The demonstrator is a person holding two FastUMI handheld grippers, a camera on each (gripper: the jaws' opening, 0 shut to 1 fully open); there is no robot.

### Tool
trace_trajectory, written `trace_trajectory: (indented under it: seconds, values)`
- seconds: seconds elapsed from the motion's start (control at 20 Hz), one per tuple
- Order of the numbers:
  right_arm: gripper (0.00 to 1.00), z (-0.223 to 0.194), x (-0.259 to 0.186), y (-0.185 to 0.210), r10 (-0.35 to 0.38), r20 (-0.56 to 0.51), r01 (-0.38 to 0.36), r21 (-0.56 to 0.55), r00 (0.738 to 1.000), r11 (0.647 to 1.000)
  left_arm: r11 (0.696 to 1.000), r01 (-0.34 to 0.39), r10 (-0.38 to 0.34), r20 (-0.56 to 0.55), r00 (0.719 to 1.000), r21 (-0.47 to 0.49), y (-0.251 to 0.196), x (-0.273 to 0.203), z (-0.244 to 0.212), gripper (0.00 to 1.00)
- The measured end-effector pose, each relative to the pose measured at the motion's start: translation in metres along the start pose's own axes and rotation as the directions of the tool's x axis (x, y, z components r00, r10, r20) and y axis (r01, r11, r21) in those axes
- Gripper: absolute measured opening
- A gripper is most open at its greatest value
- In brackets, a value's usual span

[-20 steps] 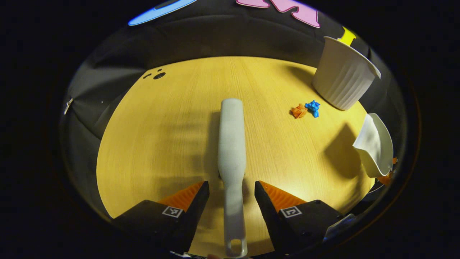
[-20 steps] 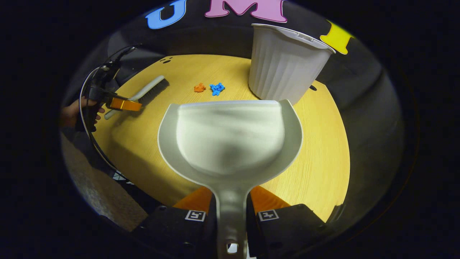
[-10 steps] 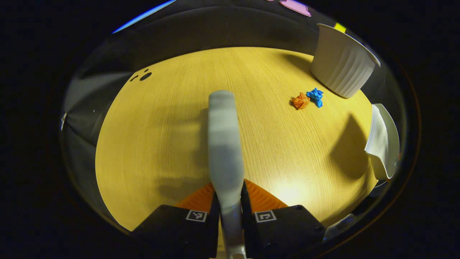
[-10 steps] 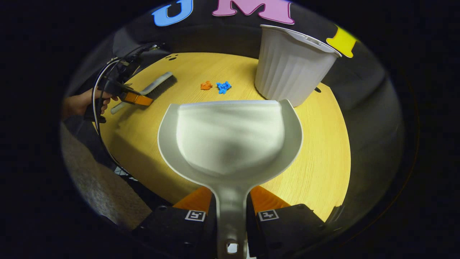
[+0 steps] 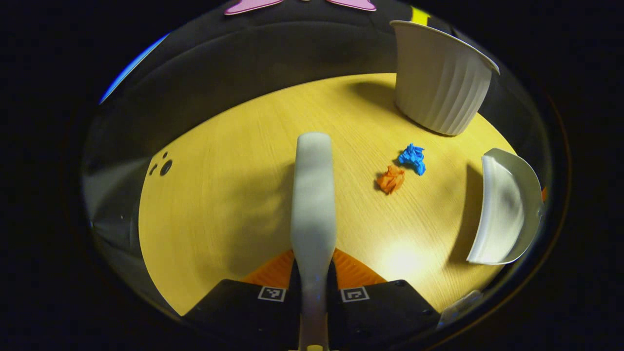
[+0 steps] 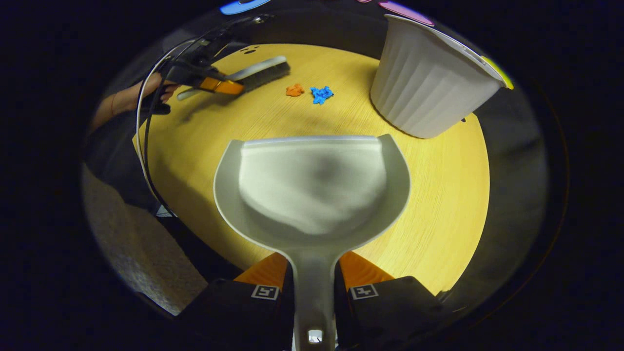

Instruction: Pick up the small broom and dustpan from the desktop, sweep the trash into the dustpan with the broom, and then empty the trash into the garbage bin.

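My left gripper (image 5: 313, 273) is shut on the handle of the small grey broom (image 5: 313, 195), which points forward above the wooden table (image 5: 219, 195). An orange paper scrap (image 5: 390, 178) and a blue paper scrap (image 5: 412, 158) lie ahead to the right of the broom's tip. My right gripper (image 6: 313, 273) is shut on the handle of the white dustpan (image 6: 312, 190), held over the table with its mouth facing away. From there the broom (image 6: 258, 73) shows at far left with its dark bristles near the orange scrap (image 6: 294, 89) and the blue scrap (image 6: 321, 93).
A white ribbed garbage bin (image 5: 438, 83) stands on the table beyond the scraps; it is at the upper right in the right gripper view (image 6: 429, 87). A person's hand (image 6: 122, 100) holds the far gripper, with cables. The dustpan (image 5: 504, 207) is at the right edge.
My left gripper closed on the broom handle, lifted it and swung toward the scraps. The dustpan in my right gripper has moved forward, closer to the bin.
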State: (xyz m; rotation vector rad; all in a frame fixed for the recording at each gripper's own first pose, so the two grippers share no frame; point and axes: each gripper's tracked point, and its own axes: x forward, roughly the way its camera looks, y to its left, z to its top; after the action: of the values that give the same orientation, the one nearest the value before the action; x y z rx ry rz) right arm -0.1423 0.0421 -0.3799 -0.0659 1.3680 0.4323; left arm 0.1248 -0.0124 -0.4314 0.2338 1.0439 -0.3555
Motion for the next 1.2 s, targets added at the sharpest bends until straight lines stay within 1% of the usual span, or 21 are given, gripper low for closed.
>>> trace_trajectory:
  seconds: [0.1, 0.15, 0.2, 0.35, 0.5, 0.6, 0.65, 0.7, 0.75, 0.8, 0.85, 0.9, 0.95, 1.0, 1.05, 1.1, 1.15, 1.2]
  values:
    - [0.38, 0.000, 0.005, 0.000, 0.001, -0.018, -0.001, -0.026, 1.000, 1.000, 0.998, 0.033, -0.034, 0.013, 0.999, 0.053, -0.008, 0.012, 0.018, 0.27]
    - [0.41, 0.000, 0.008, 0.001, 0.005, -0.023, -0.005, -0.034, 1.000, 0.999, 0.996, 0.041, -0.043, 0.013, 0.999, 0.080, -0.010, 0.018, 0.026, 0.27]
    - [0.38, 0.001, 0.010, 0.001, 0.010, -0.027, -0.011, -0.039, 1.000, 0.999, 0.993, 0.046, -0.047, 0.007, 0.999, 0.107, -0.013, 0.025, 0.031, 0.27]
    - [0.38, 0.005, 0.017, 0.001, 0.028, -0.036, -0.029, -0.029, 0.999, 0.999, 0.981, 0.087, -0.085, -0.019, 0.996, 0.176, -0.027, 0.037, 0.043, 0.27]
    - [0.38, 0.010, 0.020, -0.003, 0.035, -0.029, -0.036, -0.011, 0.999, 0.999, 0.958, 0.165, -0.163, -0.029, 0.986, 0.233, -0.056, 0.038, 0.051, 0.27]
    - [0.38, 0.012, 0.027, -0.007, 0.039, -0.028, -0.039, -0.015, 0.999, 0.999, 0.934, 0.241, -0.237, -0.049, 0.970, 0.265, -0.076, 0.030, 0.051, 0.27]
    - [0.34, 0.014, 0.029, -0.008, 0.039, -0.025, -0.040, -0.019, 0.999, 0.999, 0.919, 0.286, -0.278, -0.066, 0.958, 0.272, -0.088, 0.026, 0.049, 0.27]
    - [0.38, 0.015, 0.030, -0.009, 0.040, -0.022, -0.041, -0.021, 0.999, 0.999, 0.902, 0.333, -0.322, -0.087, 0.943, 0.273, -0.100, 0.018, 0.043, 0.26]
    - [0.34, 0.014, 0.029, -0.010, 0.041, -0.018, -0.041, -0.022, 0.999, 0.999, 0.884, 0.380, -0.366, -0.103, 0.925, 0.271, -0.111, 0.008, 0.039, 0.24]
    - [0.38, 0.013, 0.028, -0.010, 0.040, -0.019, -0.040, -0.026, 0.999, 0.999, 0.862, 0.430, -0.411, -0.125, 0.903, 0.267, -0.124, -0.003, 0.035, 0.27]
    - [0.34, 0.011, 0.029, -0.010, 0.038, -0.020, -0.038, -0.029, 0.999, 0.999, 0.841, 0.473, -0.450, -0.145, 0.881, 0.265, -0.137, -0.013, 0.033, 0.24]
    - [0.34, 0.010, 0.029, -0.010, 0.038, -0.022, -0.038, -0.028, 0.999, 0.999, 0.820, 0.508, -0.482, -0.160, 0.861, 0.263, -0.144, -0.020, 0.030, 0.27]
    - [0.38, 0.008, 0.031, -0.010, 0.038, -0.021, -0.039, -0.023, 0.999, 0.999, 0.801, 0.543, -0.515, -0.174, 0.839, 0.250, -0.154, -0.029, 0.029, 0.27]
    - [0.38, 0.006, 0.033, -0.010, 0.039, -0.019, -0.040, -0.019, 0.999, 0.999, 0.785, 0.577, -0.546, -0.186, 0.817, 0.228, -0.162, -0.038, 0.031, 0.26]
    - [0.38, 0.005, 0.034, -0.010, 0.039, -0.011, -0.039, -0.018, 0.999, 0.999, 0.763, 0.614, -0.581, -0.203, 0.788, 0.201, -0.177, -0.046, 0.023, 0.27]
    - [0.38, 0.006, 0.036, -0.010, 0.038, 0.006, -0.038, -0.013, 0.999, 0.999, 0.749, 0.636, -0.600, -0.219, 0.770, 0.186, -0.184, -0.056, 0.020, 0.27]
    - [0.38, 0.007, 0.038, -0.009, 0.039, 0.033, -0.039, -0.005, 0.999, 0.999, 0.745, 0.644, -0.605, -0.229, 0.763, 0.177, -0.190, -0.062, 0.016, 0.26]
    - [0.38, 0.011, 0.037, -0.008, 0.038, 0.063, -0.038, 0.007, 0.997, 0.999, 0.746, 0.643, -0.605, -0.229, 0.762, 0.171, -0.195, -0.063, 0.012, 0.27]
